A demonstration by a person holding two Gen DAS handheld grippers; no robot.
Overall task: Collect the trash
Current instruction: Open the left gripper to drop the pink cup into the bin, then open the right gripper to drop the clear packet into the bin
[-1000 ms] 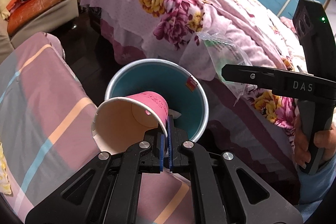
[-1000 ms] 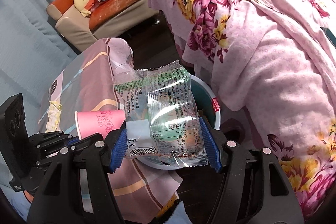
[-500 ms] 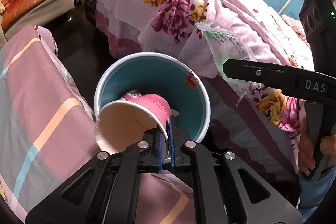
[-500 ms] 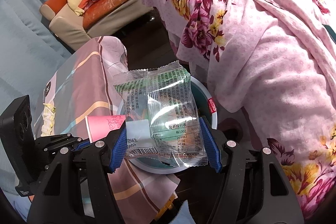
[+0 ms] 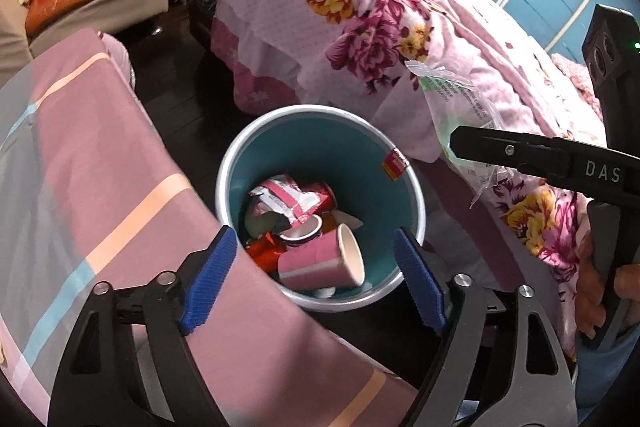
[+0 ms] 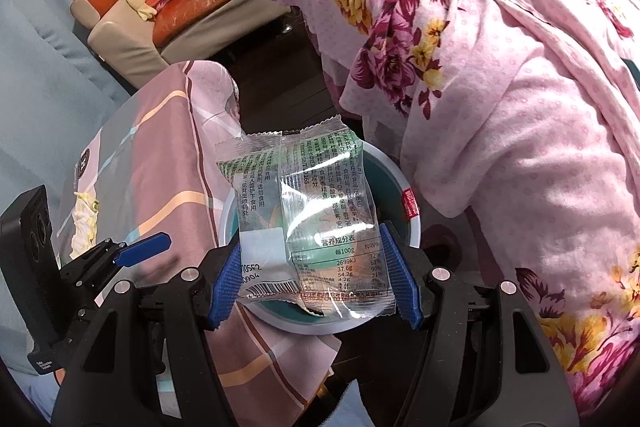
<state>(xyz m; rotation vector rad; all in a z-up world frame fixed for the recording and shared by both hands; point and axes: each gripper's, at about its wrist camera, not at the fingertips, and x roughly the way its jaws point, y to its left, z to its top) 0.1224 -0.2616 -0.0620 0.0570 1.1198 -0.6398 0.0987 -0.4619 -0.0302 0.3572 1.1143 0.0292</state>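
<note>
A clear plastic snack wrapper (image 6: 310, 223), printed with green and black text and a barcode, is pinched at both side edges by the right gripper (image 6: 314, 277) and held directly above a teal trash bin (image 5: 320, 163) with a pale rim. The bin is hemmed in between a striped purple cloth (image 5: 100, 167) and a floral pink bedspread (image 5: 360, 7), with only dark floor (image 5: 180, 79) beyond. Only in the left wrist view is the bin's inside seen: a pink paper cup (image 5: 320, 263) lies on its side among wrappers, framed by the left gripper (image 5: 312, 275), whose jaws are opening with nothing between them.

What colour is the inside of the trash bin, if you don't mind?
Teal inside the trash bin, with a pale rim; clearest in the left wrist view.
</note>
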